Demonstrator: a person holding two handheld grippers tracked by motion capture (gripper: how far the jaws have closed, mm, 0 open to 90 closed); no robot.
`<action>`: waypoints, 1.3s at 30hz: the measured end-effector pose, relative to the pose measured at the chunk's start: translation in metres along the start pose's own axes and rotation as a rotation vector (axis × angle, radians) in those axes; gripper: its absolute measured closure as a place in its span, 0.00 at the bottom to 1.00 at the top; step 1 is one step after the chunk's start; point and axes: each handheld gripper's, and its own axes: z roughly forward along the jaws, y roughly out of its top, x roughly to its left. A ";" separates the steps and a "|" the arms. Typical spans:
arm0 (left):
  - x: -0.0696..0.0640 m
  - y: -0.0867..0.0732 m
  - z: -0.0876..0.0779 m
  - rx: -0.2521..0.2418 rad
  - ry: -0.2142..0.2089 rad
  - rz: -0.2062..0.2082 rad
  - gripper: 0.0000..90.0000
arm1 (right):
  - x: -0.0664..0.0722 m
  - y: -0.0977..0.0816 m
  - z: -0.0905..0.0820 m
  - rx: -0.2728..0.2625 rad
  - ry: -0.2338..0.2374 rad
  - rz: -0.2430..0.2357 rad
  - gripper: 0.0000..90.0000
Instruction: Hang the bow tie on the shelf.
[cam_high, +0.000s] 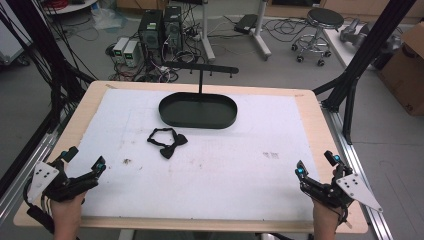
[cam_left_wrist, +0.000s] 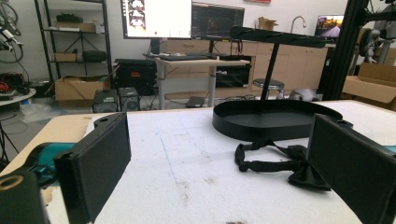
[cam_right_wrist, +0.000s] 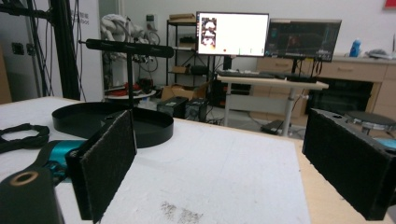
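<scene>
A person's left claw (cam_high: 85, 159) rested at the near left corner of the white-covered counter (cam_high: 225, 170), its jaws spread wide with nothing between them. In the left gripper view, the two black pads framed bare white surface, with the black bow tie (cam_left_wrist: 275, 161) lying beyond them toward the right pad. Seen from above, the bow tie (cam_high: 167, 141) lay left of the counter's middle, its strap looped out to the left, just in front of the black oval tray (cam_high: 197, 111) and apart from it. A thin post rose from the tray's far edge to a black crossbar (cam_high: 202, 68) set with small pegs. At the near right corner, the right claw (cam_high: 316, 165) was likewise wide open and held nothing, well apart from the bow tie
</scene>
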 end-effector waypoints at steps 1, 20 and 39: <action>0.000 0.000 0.000 0.000 0.000 -0.001 0.08 | 0.000 0.000 0.000 0.007 -0.004 0.006 0.10; -0.009 0.006 0.009 0.068 -0.074 -0.007 0.08 | -0.009 -0.001 -0.003 0.032 0.014 0.092 0.10; -0.058 0.015 0.059 0.077 -0.263 0.079 0.08 | -0.014 0.004 -0.012 0.008 0.008 0.102 0.10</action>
